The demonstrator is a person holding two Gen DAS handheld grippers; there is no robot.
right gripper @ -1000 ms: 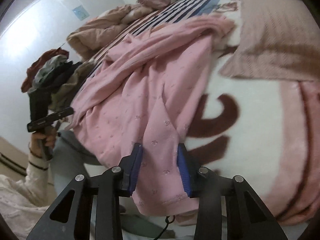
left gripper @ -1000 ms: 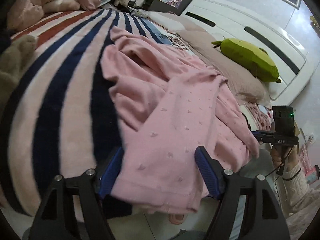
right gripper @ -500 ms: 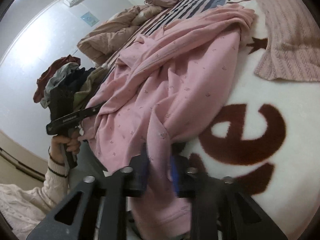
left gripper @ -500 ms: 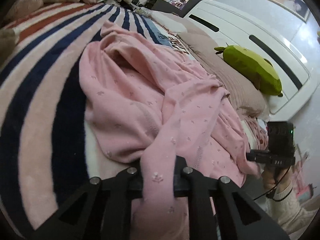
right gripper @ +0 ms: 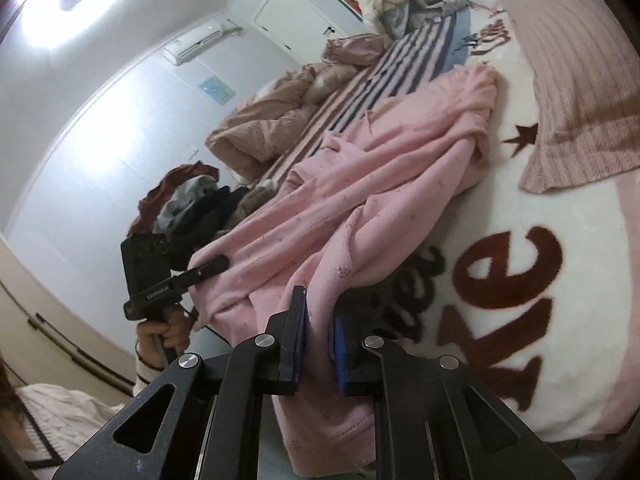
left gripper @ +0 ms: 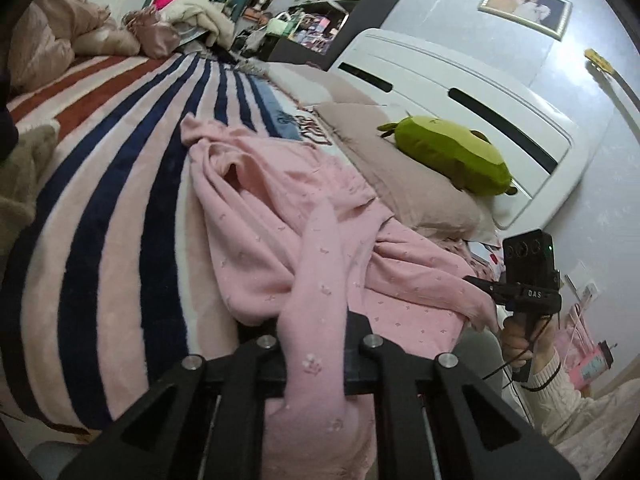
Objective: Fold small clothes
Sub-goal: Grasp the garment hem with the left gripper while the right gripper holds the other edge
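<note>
A pink garment [left gripper: 280, 216] with small flower prints lies rumpled across the bed, its near edge hanging off the side. My left gripper [left gripper: 314, 344] is shut on one bunched part of its near hem. My right gripper [right gripper: 318, 320] is shut on another part of the hem [right gripper: 332, 280], with cloth hanging below the blue pads [right gripper: 300, 336]. The right gripper also shows in the left wrist view [left gripper: 486, 286], and the left gripper in the right wrist view [right gripper: 218, 262], both at the garment's edge.
The bed has a striped blanket [left gripper: 100, 200] on the left and a white blanket with brown letters [right gripper: 520, 272]. A pink pillow [right gripper: 580, 80] and a green plush toy [left gripper: 448, 156] lie by the white headboard [left gripper: 460, 84]. Heaps of clothes [right gripper: 188, 204] sit at the bed's foot.
Both grippers went from open around the hem to shut on it. Both have pulled back and lifted, drawing the near edge of the garment towards the bedside.
</note>
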